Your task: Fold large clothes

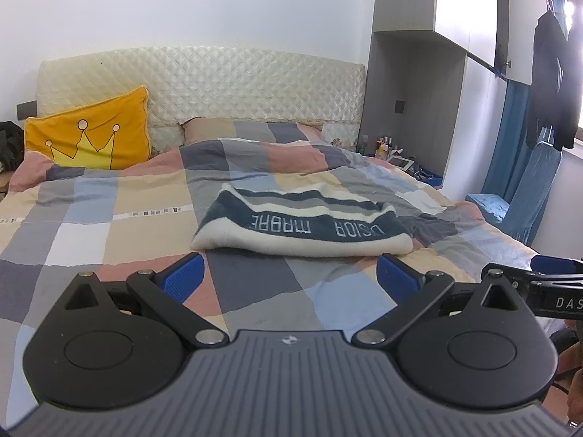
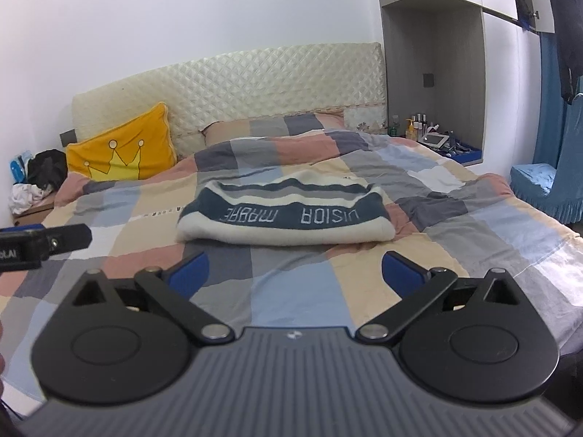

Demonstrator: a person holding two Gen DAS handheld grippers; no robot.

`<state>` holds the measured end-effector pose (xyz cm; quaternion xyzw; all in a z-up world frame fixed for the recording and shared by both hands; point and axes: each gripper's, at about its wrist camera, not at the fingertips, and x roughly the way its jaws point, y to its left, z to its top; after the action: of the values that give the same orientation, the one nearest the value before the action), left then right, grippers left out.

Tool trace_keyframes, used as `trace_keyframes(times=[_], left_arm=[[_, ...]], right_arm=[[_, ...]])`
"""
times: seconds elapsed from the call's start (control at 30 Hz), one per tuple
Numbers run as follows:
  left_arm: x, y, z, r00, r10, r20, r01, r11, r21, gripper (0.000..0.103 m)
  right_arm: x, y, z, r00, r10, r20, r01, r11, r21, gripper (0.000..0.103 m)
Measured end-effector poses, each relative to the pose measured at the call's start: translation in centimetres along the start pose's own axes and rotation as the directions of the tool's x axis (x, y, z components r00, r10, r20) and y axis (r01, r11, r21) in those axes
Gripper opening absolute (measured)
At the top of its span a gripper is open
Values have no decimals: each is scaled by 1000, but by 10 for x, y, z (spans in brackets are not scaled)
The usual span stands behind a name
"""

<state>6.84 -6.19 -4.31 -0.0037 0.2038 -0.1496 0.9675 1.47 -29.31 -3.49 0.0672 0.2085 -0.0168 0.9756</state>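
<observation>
Left wrist view, far left: yellow crown-print cushion (image 1: 93, 134) leans against the quilted cream headboard (image 1: 204, 83), at the head of the bed. Checked duvet (image 1: 109, 218) in grey, peach, blue and beige covers the bed. Left gripper (image 1: 289, 276) hangs low over the near part of the duvet, fingers (image 1: 184, 278) spread wide with nothing between them. Just beyond the finger tips lies the folded sweater (image 1: 298, 227), a flat rectangular bundle near the middle of the bed, cream fold edge toward the camera, dark teal band with white lettering reading upside down, thinner stripes behind it. Sweater is not touched by either gripper. Right of the bed: a grey wardrobe (image 1: 411, 73) with a recess holding small bottles (image 1: 384, 145), then a blue-covered chair (image 1: 524, 189) and dark garments (image 1: 554, 83) hanging by the window. Right edge of this view shows part of the right gripper's body. Right wrist view, far left: a heap of dark and white clothes (image 2: 36, 178) on a low stand beside the bed; part of the left gripper's arm enters the frame below it. Right gripper (image 2: 295, 273) is likewise low over the duvet, fingers (image 2: 400, 273) parted and empty, sweater just ahead and centred between them.
</observation>
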Motion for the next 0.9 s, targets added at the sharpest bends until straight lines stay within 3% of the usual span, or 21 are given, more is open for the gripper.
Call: trace_keyframes(times=[0.9], left_arm=[[-6,-7,-2,1000,-10,19,10,1000,-9,103]], right_arm=[[-4,-1,1,1000,0,13,0,1000,-8,103]])
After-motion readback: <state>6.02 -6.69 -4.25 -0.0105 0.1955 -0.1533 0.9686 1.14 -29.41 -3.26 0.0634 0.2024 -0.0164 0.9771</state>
